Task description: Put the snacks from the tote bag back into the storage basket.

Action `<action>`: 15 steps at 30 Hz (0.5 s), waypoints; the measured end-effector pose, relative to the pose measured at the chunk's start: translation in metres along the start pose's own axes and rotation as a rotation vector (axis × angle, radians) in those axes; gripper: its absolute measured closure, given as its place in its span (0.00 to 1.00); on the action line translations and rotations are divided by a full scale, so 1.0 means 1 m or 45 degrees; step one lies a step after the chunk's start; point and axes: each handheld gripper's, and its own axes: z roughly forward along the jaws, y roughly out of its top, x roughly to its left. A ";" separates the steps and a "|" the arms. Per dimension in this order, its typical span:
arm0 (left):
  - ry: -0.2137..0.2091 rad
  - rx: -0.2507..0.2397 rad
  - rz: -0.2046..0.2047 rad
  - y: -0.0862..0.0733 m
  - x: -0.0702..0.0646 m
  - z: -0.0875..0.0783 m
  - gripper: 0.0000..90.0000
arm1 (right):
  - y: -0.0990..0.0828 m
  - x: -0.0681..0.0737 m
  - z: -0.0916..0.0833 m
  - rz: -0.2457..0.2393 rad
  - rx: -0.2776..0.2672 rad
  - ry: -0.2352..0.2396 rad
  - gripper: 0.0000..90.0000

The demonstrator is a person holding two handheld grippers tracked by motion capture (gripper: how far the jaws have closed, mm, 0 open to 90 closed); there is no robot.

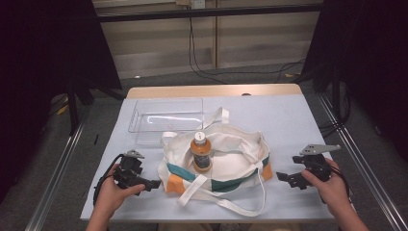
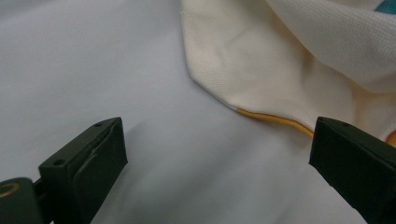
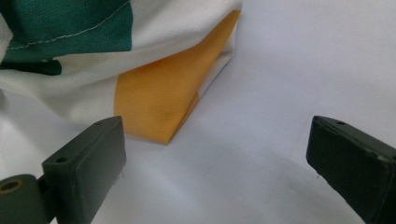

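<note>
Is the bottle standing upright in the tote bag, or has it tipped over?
Upright. In the high view the bottle stands inside the open tote bag, white cap uppermost, with the bag's rim around it.

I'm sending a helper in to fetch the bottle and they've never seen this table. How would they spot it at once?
Start at the pale table and find the white cloth bag with green and orange patches near its front edge. The bottle stands upright inside the open bag. It has a white cap and orange contents, unlike the empty clear tray behind the bag.
</note>
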 end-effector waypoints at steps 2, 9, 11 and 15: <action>0.001 -0.001 -0.010 0.001 0.000 0.000 0.04 | 0.000 0.000 -0.001 0.002 0.002 -0.001 0.05; -0.013 0.029 -0.010 0.004 0.001 -0.004 0.04 | 0.001 0.001 -0.002 0.004 0.004 -0.013 0.05; -0.012 0.027 0.001 0.005 0.000 -0.008 0.04 | 0.001 0.000 -0.002 0.007 0.000 -0.018 0.05; -0.014 0.033 -0.017 0.008 -0.003 -0.014 0.04 | 0.002 0.000 0.001 0.009 0.013 -0.012 0.05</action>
